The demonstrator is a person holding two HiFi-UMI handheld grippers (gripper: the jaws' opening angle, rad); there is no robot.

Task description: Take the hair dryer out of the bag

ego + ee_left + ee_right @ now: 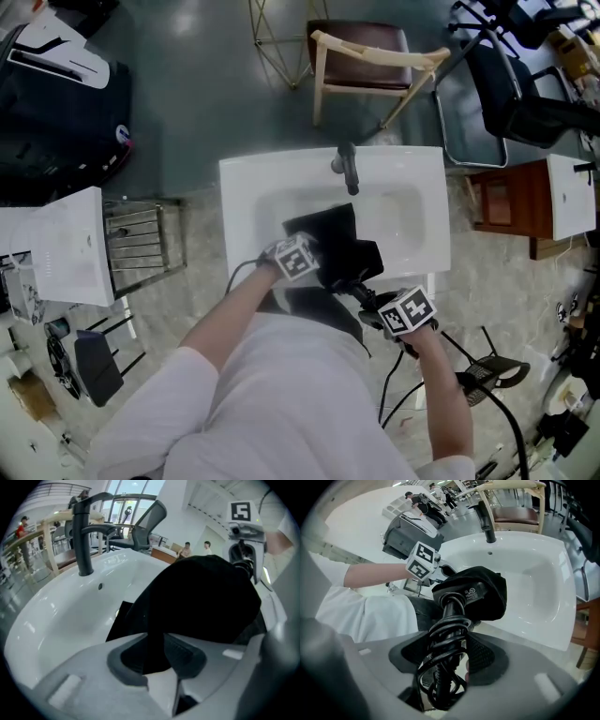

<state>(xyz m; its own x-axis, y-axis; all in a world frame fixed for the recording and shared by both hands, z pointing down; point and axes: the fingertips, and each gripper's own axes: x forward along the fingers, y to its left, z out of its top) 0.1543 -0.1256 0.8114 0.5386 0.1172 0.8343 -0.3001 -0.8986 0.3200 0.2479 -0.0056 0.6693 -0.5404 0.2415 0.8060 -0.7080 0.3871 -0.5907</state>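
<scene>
A black bag (328, 232) lies partly in the white sink (412, 220) and rises over its near edge. My left gripper (322, 269) comes in from the left, shut on a fold of the bag (201, 602); black fabric fills the gap between its jaws (157, 656). The hair dryer (461, 594) is black. Its head is hidden inside the bag (493, 597), and only the handle with the cord (444, 641) wound round it sticks out. My right gripper (450, 660) is shut on that wrapped handle, at the sink's near right (364, 296).
A dark faucet (348, 169) stands at the sink's far rim. Beyond it is a wooden chair (366, 56). A wire rack (141, 239) stands left, a wooden cabinet (511, 202) and a black office chair (506, 94) right. Cables (487, 394) trail on the floor.
</scene>
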